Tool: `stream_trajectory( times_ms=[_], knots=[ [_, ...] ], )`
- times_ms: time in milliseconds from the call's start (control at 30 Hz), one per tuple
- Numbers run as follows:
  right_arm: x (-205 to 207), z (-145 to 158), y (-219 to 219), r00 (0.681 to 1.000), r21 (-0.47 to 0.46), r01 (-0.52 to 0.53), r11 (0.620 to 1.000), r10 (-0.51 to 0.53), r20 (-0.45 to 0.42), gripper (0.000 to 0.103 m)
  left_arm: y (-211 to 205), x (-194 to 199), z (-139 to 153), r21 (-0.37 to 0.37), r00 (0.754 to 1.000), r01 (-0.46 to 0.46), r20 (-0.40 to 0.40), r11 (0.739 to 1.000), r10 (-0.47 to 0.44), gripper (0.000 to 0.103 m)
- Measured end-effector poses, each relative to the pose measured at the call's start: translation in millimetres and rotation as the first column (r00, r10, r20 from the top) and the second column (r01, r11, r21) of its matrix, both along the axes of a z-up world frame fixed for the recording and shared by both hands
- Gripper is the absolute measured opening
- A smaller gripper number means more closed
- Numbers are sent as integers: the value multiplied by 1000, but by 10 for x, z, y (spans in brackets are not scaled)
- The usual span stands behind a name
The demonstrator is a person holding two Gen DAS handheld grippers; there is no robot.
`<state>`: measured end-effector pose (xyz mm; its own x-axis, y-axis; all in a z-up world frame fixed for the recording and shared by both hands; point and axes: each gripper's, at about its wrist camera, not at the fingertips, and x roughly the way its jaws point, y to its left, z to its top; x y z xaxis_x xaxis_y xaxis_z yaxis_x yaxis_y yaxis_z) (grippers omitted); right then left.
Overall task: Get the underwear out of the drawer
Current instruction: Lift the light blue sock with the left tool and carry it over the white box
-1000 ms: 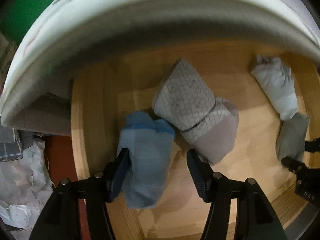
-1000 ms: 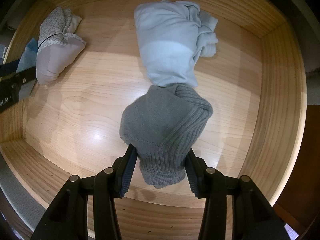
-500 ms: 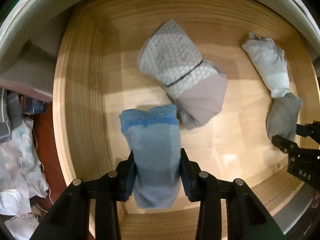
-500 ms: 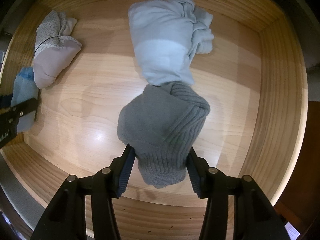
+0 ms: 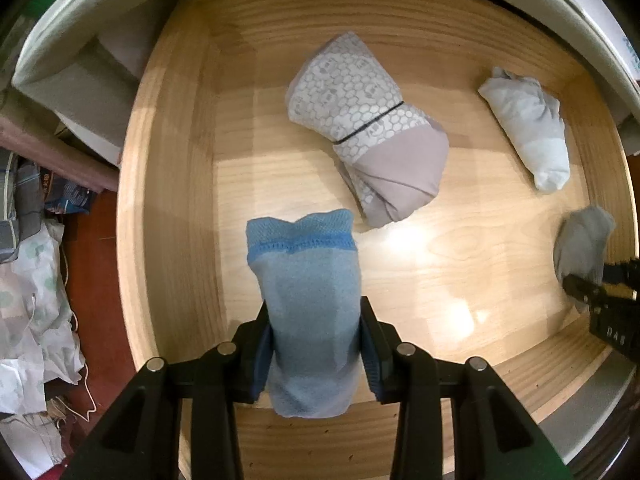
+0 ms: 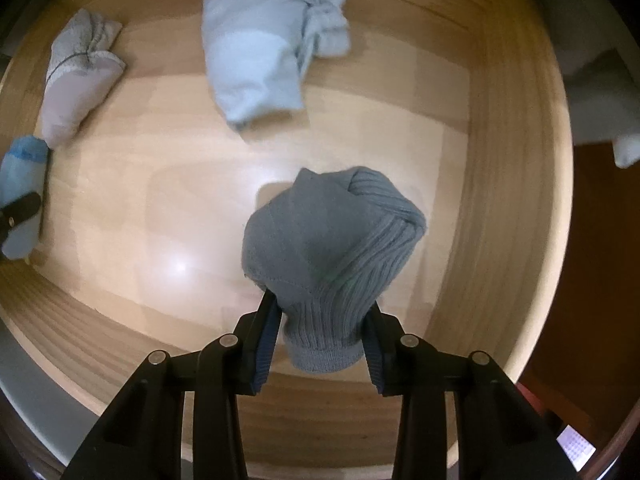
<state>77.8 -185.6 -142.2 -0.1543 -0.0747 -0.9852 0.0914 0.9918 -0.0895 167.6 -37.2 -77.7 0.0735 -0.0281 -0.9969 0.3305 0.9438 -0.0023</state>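
Underwear lies rolled in bundles on the floor of the light wooden drawer (image 5: 168, 208). In the left wrist view, the blue knitted bundle with a darker mesh band (image 5: 310, 304) is clamped between the pads of the left gripper (image 5: 314, 344), near the drawer's left wall. Beyond it a grey roll printed with hexagons and wrapped in a plain mauve band (image 5: 368, 128) is seen, well apart from a pale blue-white roll (image 5: 528, 124) at the far right. At the right edge a grey bundle (image 5: 582, 244) is held by the other tool's black fingers.

In the right wrist view, that grey ribbed knit bundle (image 6: 332, 248) is gripped at its cuff by the right gripper (image 6: 322, 344) — its jaws are closing on the fabric. The pale blue roll (image 6: 264, 44) lies beyond it, apart from it. The hexagon roll (image 6: 76, 80) and the blue bundle (image 6: 20, 176) are seen at the far left — the latter with a black finger across it.
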Motion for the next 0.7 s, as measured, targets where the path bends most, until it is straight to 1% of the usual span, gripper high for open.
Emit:
stream_trajectory(
  times_ms=[233,367,400,600,700],
  knots=[
    [-68,-6,-29,999,-14,26,1000,-26,-19,35,62,-29,45,-11,999,-9,34,1000,10,38],
    [-41,-6,26,1000,-27,8,1000,-8,-10,35,52,-99,97,-17,998,-1,58,1000,2,37],
    [-13,-2,21,1000,-28,5,1000,-5,-9,35,104,-90,88,-21,998,0,61,1000,1,37],
    [-70,26,206,1000,-35,6,999,-6,-4,35,91,-179,395,-51,993,8,120,999,-2,37],
    [-79,38,214,1000,-35,7,999,-7,0,35,84,-199,620,-88,989,-7,146,996,20,37]
  ],
)
